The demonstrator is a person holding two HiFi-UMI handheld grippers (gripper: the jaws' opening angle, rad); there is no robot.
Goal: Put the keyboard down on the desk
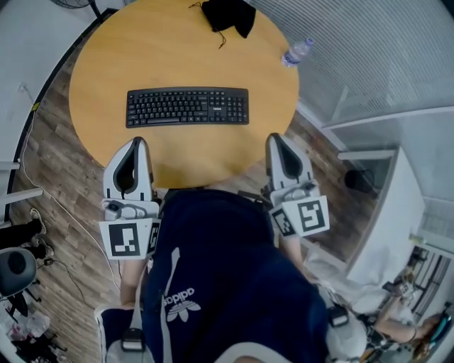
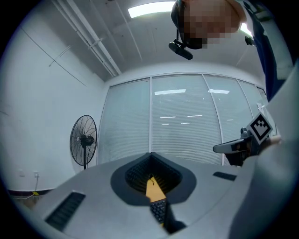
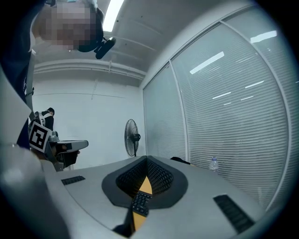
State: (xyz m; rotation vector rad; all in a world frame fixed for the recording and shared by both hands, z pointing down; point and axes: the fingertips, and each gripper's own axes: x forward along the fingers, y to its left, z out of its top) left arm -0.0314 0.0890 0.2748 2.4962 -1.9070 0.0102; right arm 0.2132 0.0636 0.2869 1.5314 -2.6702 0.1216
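The keyboard (image 1: 187,107) lies flat on the round table (image 1: 106,64); the left tongs (image 1: 136,142) and right tongs (image 1: 276,137) are both closed on nothing.
The keyboard sits near the middle of the wooden top, its long side toward the person, and neither tool touches it. Both tongs hang over the table's near edge, well apart from each other and just short of the keyboard, each with its jaws pressed together. At the far edge is a black cloth (image 1: 228,14), with a plastic bottle (image 1: 296,52) to its right. A fan (image 2: 84,140) stands by the blinds beyond the table.
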